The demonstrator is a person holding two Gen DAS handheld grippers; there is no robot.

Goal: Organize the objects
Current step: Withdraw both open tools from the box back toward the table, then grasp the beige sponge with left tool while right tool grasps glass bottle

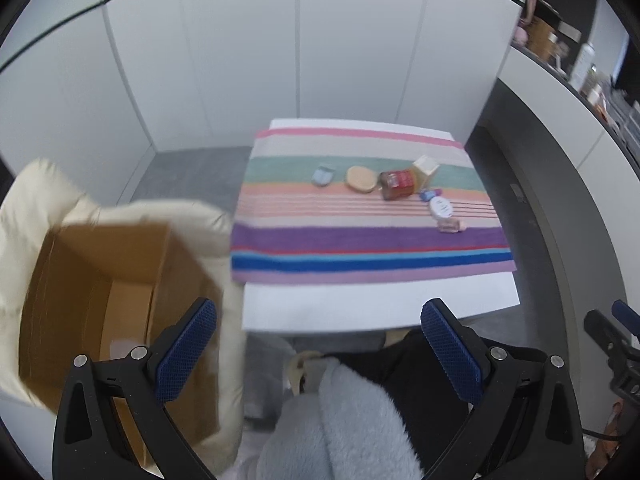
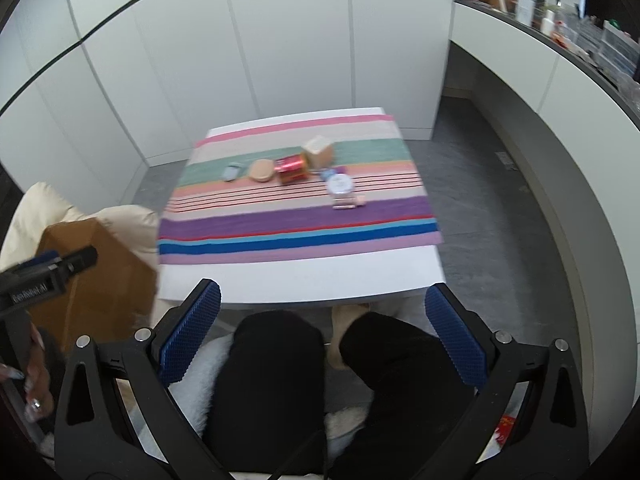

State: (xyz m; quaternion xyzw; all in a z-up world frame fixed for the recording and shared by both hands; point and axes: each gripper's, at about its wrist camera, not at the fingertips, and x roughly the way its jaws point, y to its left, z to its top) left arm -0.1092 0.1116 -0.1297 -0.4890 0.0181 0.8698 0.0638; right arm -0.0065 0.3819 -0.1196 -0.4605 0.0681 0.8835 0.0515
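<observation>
Between picks: both tools are hanging empty, short of the worktop.

I am looking at the red-labelled glass jar (image 1: 397,185), lying on its side mid-row on the striped cloth (image 1: 360,240), its long axis running roughly left-right; which way the lid is pointing I cannot tell. My left tool (image 1: 318,350) and right tool (image 2: 322,332) are both gaping wide. Next, I judge, I am reaching forward, closing across the jar's width, then carrying it to the open brown cardboard box (image 1: 96,312) at left.
</observation>
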